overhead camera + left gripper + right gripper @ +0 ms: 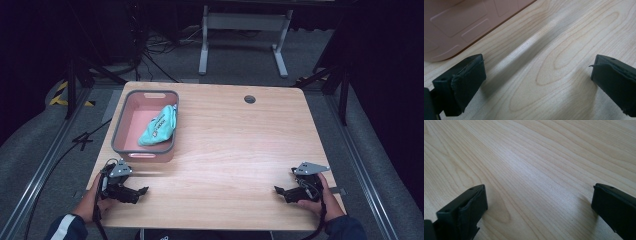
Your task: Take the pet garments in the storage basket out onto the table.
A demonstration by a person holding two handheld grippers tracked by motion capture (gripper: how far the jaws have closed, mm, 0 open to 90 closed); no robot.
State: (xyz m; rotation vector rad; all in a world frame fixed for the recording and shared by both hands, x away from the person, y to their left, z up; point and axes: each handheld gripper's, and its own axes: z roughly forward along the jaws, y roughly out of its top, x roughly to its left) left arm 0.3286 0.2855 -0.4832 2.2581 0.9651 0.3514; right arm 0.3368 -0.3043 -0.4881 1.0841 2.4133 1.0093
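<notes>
A pink tub [120, 120] with a grey rim stands in the upper left part of the wooden table [240, 145] in the high view. Inside it lies a turquoise cloth bag [160, 126], against the right wall of the tub. The bag has some dark printing on its middle, but the letters are too small to read. Its long axis runs on a diagonal, from the lower left of the tub to the upper right, and the narrower end points to the upper right corner.

The left gripper [141, 191] is at the lower left of the high view, just below the tub and close to its near wall. It points to the right, toward the middle of the table. In the left gripper view its jaws stand wide apart with only bare wood between them, and the pink wall of the tub [456, 22] fills the upper left corner.

The right gripper [278, 190] is at the lower right of the high view, far from the tub, and points to the left. Its jaws are also spread wide and hold nothing; between them there is only the table [536, 170].
</notes>
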